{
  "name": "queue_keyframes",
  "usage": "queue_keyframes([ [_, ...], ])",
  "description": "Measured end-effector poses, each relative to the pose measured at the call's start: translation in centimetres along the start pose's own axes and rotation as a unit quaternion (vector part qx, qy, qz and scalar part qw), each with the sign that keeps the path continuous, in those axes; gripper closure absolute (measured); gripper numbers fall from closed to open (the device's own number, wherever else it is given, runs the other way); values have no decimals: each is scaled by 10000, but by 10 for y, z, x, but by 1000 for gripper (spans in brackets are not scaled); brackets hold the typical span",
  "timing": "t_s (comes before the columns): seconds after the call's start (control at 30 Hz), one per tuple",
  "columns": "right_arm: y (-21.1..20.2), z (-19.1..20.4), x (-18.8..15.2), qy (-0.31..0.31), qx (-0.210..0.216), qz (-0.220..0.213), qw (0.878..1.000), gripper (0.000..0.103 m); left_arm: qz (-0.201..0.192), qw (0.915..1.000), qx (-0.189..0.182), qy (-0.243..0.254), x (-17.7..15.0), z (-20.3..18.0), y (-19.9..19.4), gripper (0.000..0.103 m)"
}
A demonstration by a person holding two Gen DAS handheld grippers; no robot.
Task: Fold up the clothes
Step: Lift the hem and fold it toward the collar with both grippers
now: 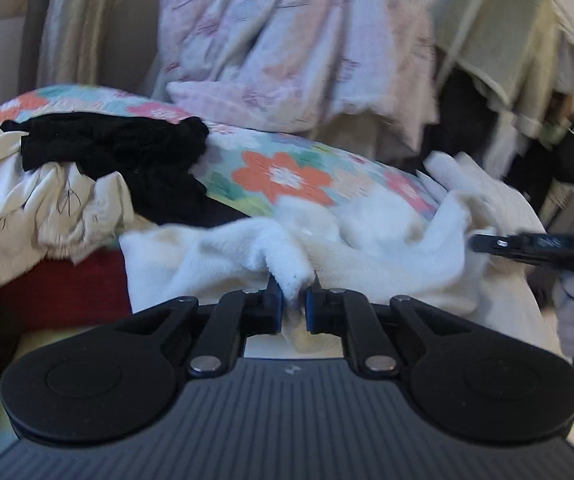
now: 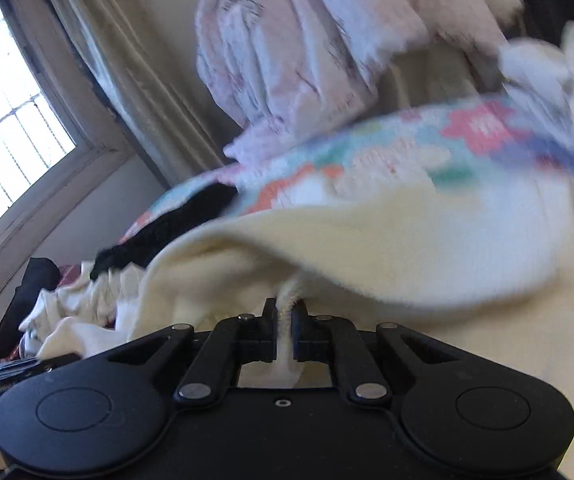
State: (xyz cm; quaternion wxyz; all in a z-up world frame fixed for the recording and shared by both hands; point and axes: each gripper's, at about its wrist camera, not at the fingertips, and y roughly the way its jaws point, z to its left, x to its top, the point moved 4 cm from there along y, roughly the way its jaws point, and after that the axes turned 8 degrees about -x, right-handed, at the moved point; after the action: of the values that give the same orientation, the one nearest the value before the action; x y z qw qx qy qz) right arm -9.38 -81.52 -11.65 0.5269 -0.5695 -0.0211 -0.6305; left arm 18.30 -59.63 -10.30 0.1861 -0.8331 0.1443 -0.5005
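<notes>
Left tongs: nearest the lens at 6 o'clock, clamped tight on a bunched edge of the white fleece garment.
Right tongs: likewise pinched on a thin ridge of the same cream-white fleece; seen in the left view at 3 o'clock, biting the cloth's far side.
Garment's place: spread between the two tongs, lying partly on the floral quilt of the bed, loose and rumpled in the middle.
Neighbours: a black garment and a crumpled cream printed one sit at 9 to 10 o'clock; a pale patterned sheet hangs at 12.
Step in hand: likely the pick-up by two edge points, before any fold.
Next move calls for: lifting and drawing both tongs apart to pull the fleece taut, then laying it flat on clear quilt.
</notes>
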Motion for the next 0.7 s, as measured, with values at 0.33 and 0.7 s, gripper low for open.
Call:
queue_keyframes([
  [0.33, 18, -7, 32, 218, -164, 23, 9996, 78, -37, 9952, 977, 19, 48, 39, 49, 94],
  [0.7, -48, -67, -1, -482, -990, 142, 9938, 42, 188, 9948, 875, -477, 45, 67, 68, 94],
])
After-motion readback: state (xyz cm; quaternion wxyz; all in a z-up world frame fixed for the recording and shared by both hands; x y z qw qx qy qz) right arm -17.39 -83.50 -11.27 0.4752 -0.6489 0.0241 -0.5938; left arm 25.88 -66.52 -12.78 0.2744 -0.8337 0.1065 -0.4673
